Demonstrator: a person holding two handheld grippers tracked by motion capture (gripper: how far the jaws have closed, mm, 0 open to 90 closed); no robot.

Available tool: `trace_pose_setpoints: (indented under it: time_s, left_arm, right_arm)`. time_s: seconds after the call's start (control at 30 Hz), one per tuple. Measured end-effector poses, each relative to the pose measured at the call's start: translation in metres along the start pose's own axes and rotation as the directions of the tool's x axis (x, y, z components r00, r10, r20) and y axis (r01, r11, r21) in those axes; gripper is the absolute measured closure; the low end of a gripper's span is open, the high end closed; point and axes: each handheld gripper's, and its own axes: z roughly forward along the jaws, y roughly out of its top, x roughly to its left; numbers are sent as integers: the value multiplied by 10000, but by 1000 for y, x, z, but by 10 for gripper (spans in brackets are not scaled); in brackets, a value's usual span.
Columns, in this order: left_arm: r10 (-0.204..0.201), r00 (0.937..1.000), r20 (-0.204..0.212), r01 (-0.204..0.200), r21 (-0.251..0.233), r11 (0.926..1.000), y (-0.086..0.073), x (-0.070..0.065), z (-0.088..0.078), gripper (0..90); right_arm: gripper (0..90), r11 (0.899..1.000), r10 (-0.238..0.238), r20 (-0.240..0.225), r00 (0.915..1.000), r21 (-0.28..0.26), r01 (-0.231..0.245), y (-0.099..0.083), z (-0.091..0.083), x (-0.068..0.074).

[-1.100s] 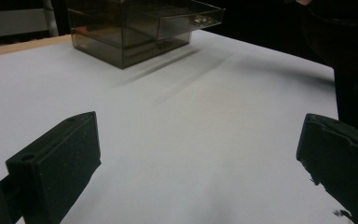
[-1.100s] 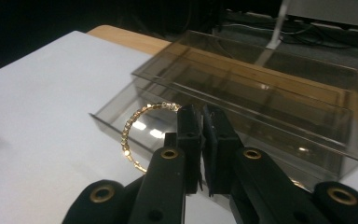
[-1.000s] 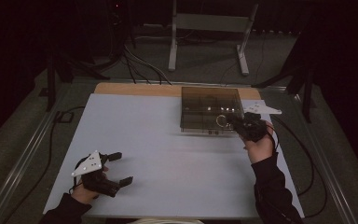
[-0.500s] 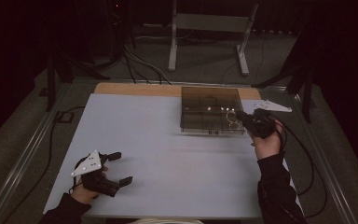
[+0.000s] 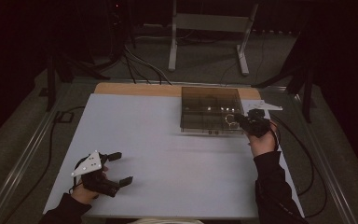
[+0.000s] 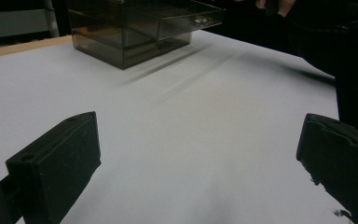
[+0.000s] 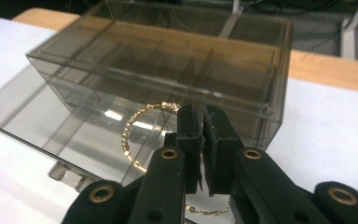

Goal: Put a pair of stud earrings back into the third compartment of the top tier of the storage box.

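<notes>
A smoky see-through drawer box stands at the table's far right, with one divided drawer pulled out toward the front. My right gripper is shut on a thin gold bracelet, which hangs over the open drawer at the box's front right corner. My left gripper rests open on the white table near the front left, with nothing between its jaws.
The white tabletop has a wooden strip along its far edge. Behind the table are a metal stand and floor cables. A cable trails off the right side.
The right hand shifted a little to the right and then partly back along the box's front, still holding the bracelet. The left gripper has stayed put.
</notes>
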Motion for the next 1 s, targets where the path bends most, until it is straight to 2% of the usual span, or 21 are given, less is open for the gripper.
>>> trace_pose_setpoints:
  time_s: [0.07, 0.3, 0.47, 0.57, 0.7, 0.87, 1.0]
  left_arm:
    - [-15, 10000, 9, 15, -10, 10000, 0, 0, 0, 5]
    - [-14, 10000, 14, 14, -39, 10000, 0, 0, 0, 5]
    - [-2, 10000, 19, 2, -4, 10000, 0, 0, 0, 5]
    - [-15, 10000, 15, 15, -14, 10000, 0, 0, 0, 5]
    - [-11, 10000, 5, 11, -4, 10000, 0, 0, 0, 5]
    - [-27, 10000, 15, 27, -21, 10000, 0, 0, 0, 5]
    - [-62, 10000, 21, 62, -59, 10000, 0, 0, -1, 5]
  right_arm:
    - [859, 9999, -27, 133, 9999, 157, 25, -2, 5, 0]
    - [854, 9996, 1, 76, 10000, 273, -3, -6, 13, 0]
    - [576, 9993, 79, -243, 9997, -365, -88, -2, 6, 1]
    - [459, 9984, 45, -437, 9990, -563, -69, 1, 2, 5]
    - [346, 9979, 21, -761, 9971, -651, -70, 4, -3, 12]
    - [248, 9972, -47, -1212, 9926, -752, -45, 9, -8, 24]
    - [178, 9966, -247, -1745, 9843, -812, 106, 11, -13, 32]
